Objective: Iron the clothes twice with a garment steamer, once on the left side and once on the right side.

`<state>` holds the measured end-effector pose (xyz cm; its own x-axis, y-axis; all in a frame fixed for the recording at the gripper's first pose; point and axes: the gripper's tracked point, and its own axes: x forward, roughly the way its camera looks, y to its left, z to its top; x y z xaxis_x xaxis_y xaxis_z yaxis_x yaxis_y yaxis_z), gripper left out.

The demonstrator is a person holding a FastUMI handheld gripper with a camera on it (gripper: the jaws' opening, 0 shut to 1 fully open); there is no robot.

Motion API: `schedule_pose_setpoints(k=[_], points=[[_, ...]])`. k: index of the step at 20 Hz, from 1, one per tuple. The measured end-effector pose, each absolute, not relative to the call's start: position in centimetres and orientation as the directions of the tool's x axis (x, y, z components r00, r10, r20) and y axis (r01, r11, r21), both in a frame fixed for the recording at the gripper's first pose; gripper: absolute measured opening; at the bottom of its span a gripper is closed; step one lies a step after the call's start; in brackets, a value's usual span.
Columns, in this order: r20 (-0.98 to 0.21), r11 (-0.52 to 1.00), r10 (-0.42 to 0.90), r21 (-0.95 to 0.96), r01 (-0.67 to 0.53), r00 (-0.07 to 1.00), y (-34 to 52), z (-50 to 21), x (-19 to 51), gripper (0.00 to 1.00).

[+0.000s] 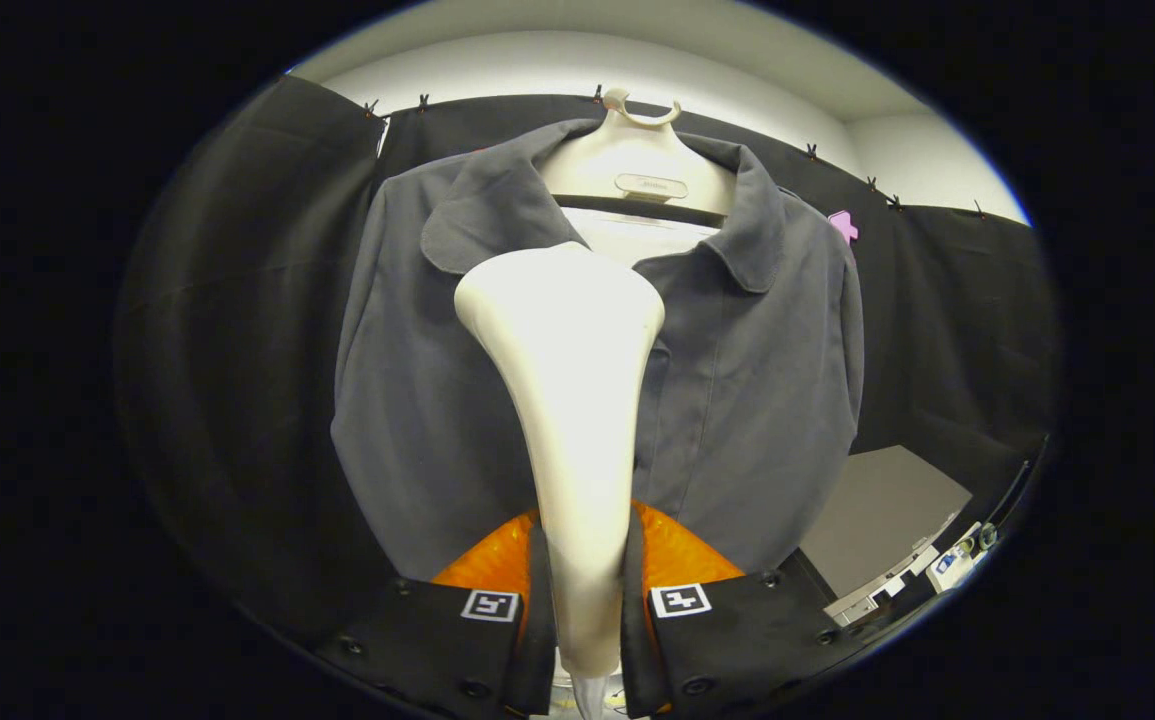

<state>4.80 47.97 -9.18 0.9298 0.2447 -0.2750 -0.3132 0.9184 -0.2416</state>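
Left of centre in the frame hangs the left half of the grey shirt (417,400), draped on a pale hanger (627,165) at upper centre. At mid-frame the steamer (567,400) stands upright, its broad head level with the collar and chest, near the shirt's front opening. At bottom centre the gripper (585,610) is clamped on the steamer's handle, both fingers pressing its sides. The shirt's right half fills centre right. The head sits high, so a downward pass looks about to start; nothing shows which side is finished. The gripper points forward at the shirt, steamer raised.
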Motion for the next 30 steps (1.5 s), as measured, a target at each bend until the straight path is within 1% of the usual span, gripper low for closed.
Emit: schedule_pose_setpoints(k=[4, 17, 30], points=[[-0.262, 0.916, 0.219, -0.276, -0.29, 0.94, 48.0, -10.2, 5.2, 0.34], [-0.356, 0.914, 0.184, -0.28, -0.292, 0.916, 46.5, -17.0, 3.5, 0.35], [-0.441, 0.897, 0.164, -0.305, -0.32, 0.882, 45.3, -24.5, 2.3, 0.34]])
